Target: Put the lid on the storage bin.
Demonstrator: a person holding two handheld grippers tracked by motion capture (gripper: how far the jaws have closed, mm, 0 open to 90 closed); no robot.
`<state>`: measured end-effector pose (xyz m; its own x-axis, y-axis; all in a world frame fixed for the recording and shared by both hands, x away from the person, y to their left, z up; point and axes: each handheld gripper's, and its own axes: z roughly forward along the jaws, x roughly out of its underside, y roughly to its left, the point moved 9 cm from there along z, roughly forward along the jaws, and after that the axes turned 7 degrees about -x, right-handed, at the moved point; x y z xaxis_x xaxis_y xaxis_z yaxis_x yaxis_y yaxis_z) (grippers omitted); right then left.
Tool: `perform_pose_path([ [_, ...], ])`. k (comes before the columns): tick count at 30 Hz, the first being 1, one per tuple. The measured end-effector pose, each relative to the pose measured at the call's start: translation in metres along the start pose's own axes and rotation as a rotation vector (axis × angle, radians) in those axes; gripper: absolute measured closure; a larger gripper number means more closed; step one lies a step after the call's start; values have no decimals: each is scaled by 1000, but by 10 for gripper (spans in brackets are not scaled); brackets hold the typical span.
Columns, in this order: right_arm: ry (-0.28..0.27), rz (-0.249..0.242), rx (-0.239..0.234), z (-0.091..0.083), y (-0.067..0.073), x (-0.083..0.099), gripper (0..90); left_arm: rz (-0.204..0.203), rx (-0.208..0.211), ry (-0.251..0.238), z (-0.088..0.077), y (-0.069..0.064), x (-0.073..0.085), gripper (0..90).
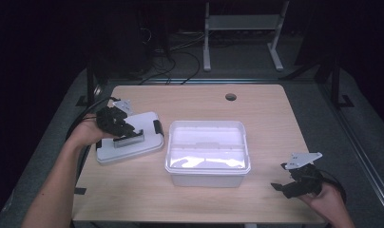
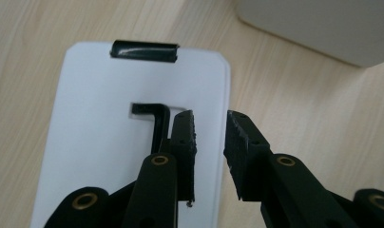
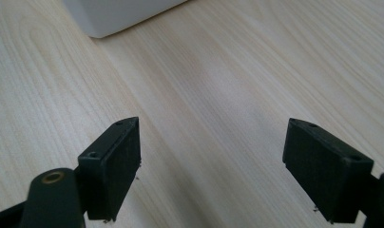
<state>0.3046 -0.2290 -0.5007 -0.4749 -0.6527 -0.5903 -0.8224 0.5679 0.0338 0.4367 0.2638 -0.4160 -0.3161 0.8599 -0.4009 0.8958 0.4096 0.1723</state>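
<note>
While the white lid (image 1: 128,140) lies flat on the table (image 1: 266,118), just left of the open white box (image 1: 208,152) and apart from it, the left tool (image 1: 128,135) hangs low over the lid's middle, beside its black handle (image 2: 154,118). In the left gripper view its jaws stand a narrow gap apart with nothing between them; one jaw sits right next to the handle, the other over the lid's edge, so no grip has been made. A black clip (image 2: 143,50) shows at the lid's far end. The box stands in the middle of the table with its top uncovered; its inside is too glary to tell what it holds. The right tool (image 1: 294,183) rests near the table's right front corner, well apart from the box, its jaws spread wide over bare wood. By my reading the job is at an early stage: the handle must first be gripped, then the lid lifted, carried across and seated on the box.
</note>
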Motion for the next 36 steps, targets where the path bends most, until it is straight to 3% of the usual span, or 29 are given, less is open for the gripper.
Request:
perform_pose_path([
  [18,-1,5,0,1,0,1,198,-61,-16,23,36,17,33,705],
  [26,-2,3,-3,1,0,0,198,-76,-33,7,45,20,36,685],
  [36,-7,7,-7,1,1,1,199,-103,-48,53,56,25,47,687],
])
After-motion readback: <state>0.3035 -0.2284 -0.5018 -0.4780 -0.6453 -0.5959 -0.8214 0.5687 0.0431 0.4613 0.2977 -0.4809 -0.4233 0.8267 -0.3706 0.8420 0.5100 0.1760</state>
